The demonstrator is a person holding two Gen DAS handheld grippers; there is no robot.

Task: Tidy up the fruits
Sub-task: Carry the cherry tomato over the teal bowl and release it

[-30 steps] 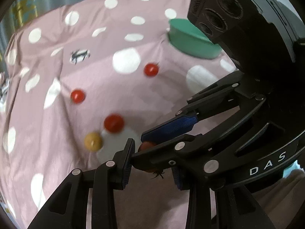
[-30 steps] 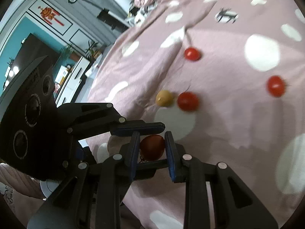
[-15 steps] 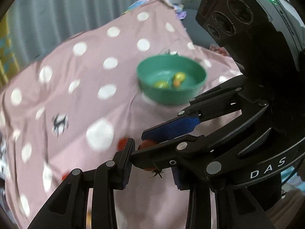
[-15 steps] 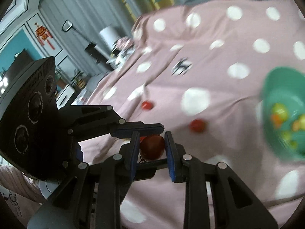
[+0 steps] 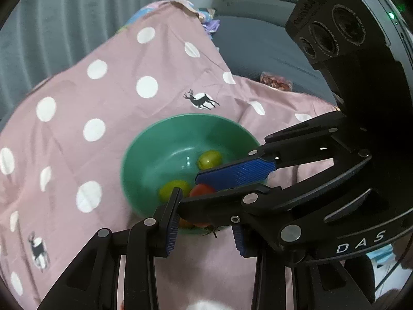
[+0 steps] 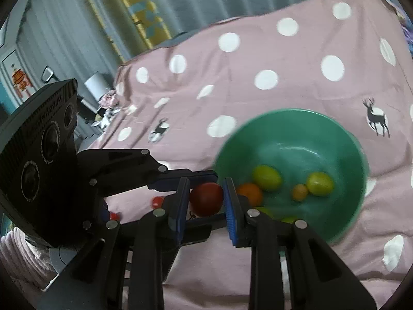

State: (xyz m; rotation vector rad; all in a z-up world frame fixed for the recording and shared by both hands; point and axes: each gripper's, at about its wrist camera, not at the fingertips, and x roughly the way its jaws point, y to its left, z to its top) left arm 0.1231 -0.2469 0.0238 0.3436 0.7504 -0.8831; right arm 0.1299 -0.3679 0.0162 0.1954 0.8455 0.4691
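My right gripper (image 6: pixel 206 201) is shut on a red tomato (image 6: pixel 206 199) and holds it at the near left rim of a green bowl (image 6: pixel 343 139). The bowl holds green (image 6: pixel 266 177), yellow-green (image 6: pixel 319 183) and orange (image 6: pixel 249 193) tomatoes. In the left wrist view the same bowl (image 5: pixel 144 149) lies ahead, and the red tomato (image 5: pixel 202 190) shows between the crossed fingers. My left gripper (image 5: pixel 204 222) is open around the right gripper's fingers, with its own pads apart.
A pink polka-dot cloth (image 6: pixel 258 59) covers the surface. Two small red tomatoes (image 6: pixel 157 201) lie on it left of the bowl, behind the grippers. A dark sofa (image 5: pixel 258 33) stands beyond the cloth; curtains hang behind.
Both grippers have swung from the loose tomatoes on the cloth toward the green bowl, which now sits close in front. The red tomato stays gripped in the right gripper.
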